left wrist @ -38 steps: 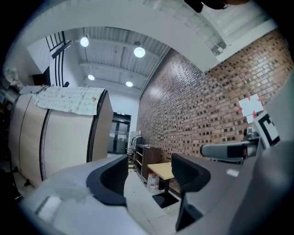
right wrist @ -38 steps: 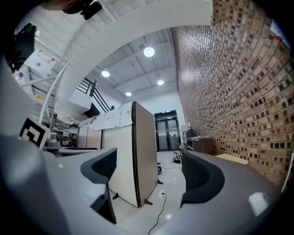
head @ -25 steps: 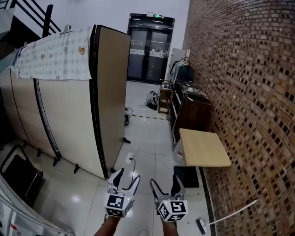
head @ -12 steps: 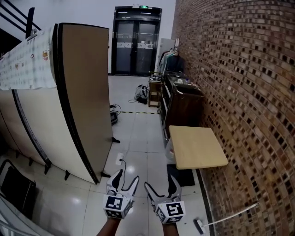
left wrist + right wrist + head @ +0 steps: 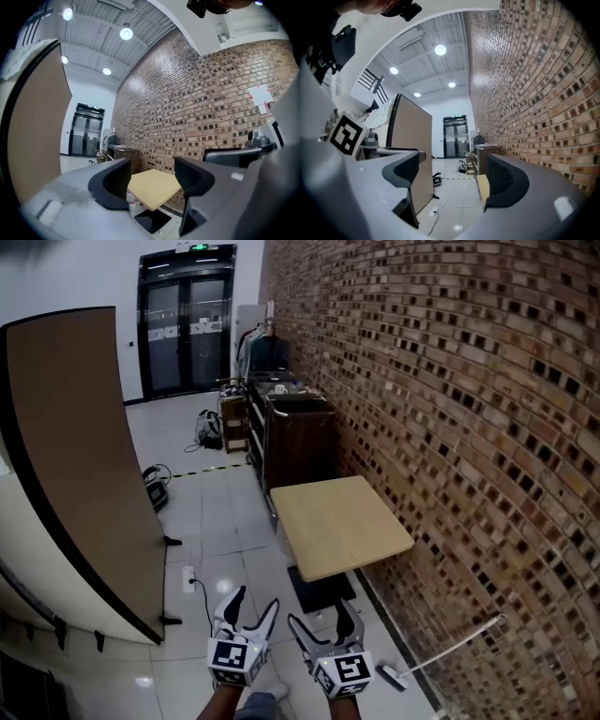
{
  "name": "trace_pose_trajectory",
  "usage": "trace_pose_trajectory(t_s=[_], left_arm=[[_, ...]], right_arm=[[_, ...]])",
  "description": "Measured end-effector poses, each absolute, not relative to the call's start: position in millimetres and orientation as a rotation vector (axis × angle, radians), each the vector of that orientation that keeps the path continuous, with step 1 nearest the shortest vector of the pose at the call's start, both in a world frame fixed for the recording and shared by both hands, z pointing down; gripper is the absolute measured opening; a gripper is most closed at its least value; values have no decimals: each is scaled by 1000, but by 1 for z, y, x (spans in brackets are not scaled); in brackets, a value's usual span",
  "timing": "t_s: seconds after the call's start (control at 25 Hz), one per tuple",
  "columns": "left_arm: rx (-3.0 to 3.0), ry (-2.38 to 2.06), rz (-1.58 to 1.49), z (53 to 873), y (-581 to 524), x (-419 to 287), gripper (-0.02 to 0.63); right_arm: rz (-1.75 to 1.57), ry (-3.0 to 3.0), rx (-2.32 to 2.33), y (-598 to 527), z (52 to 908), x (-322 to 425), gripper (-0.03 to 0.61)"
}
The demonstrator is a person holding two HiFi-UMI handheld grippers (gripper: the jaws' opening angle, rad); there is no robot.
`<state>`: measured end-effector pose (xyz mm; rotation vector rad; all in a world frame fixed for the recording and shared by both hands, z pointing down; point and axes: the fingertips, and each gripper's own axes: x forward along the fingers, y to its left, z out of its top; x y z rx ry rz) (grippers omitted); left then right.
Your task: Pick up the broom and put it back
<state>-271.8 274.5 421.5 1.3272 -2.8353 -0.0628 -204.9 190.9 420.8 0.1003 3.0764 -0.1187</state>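
"Down by your feet, what are you holding?"

"Nothing. My left tongs (image 5: 256,601) and right tongs (image 5: 321,615) hang side by side over the floor (image 5: 220,521), both with jaws spread. Each one's own view shows only the room between its jaws: no handle, no bristles."

"So where's the broom?"

"Just to the right of the right tongs, low at the foot of the brick wall (image 5: 450,427). The broom (image 5: 445,651) has its head on the tiles nearest me, and its pale handle runs off toward the wall. Whether it lies flat or leans on the bricks, I can't tell from up here. Neither gripper view catches it."

"And farther on?"

"Next comes a dark mat (image 5: 319,589), then the table (image 5: 337,521) over part of it, set against the wall. Beyond that is a dark cabinet (image 5: 298,432), and at the far end are the doors (image 5: 187,329). On my left stands a partition (image 5: 80,474)."

"How much of the job is done, then?"

"None, I'd say. The pickup hasn't begun: both tongs are apart from the broom and nothing is gripped. All of it is left. I have to turn right, go low, close one pair on the handle, lift, and carry it to its place. Where that place is I can't see; no rack or hook shows."
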Motion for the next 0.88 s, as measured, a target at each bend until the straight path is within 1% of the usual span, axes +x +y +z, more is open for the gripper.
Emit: trace_pose_trajectory(t_s=[0.12,0.24,0.36,0.48,0.68,0.88], left_arm=[[1536,-2715,-5,428,213,-284,291],[1735,-2591,-10,424,150,-289,290],[1931,-2461,-11,418,92,-282,290],[2140,-2292,-18,414,41,-265,290],[2351,-2047,-20,422,-16,-234,290],[2535,-1730,-44,426,-53,-180,290]], right_arm=[[-106,3081,-128,138,422,-200,437],[-86,3060,-352,88,418,-193,437],[-60,3016,-578,45,410,-177,437],[-42,2960,-818,12,408,-156,437],[-55,2896,-1082,-23,415,-132,437],[-59,2778,-1383,-43,420,-79,437]])
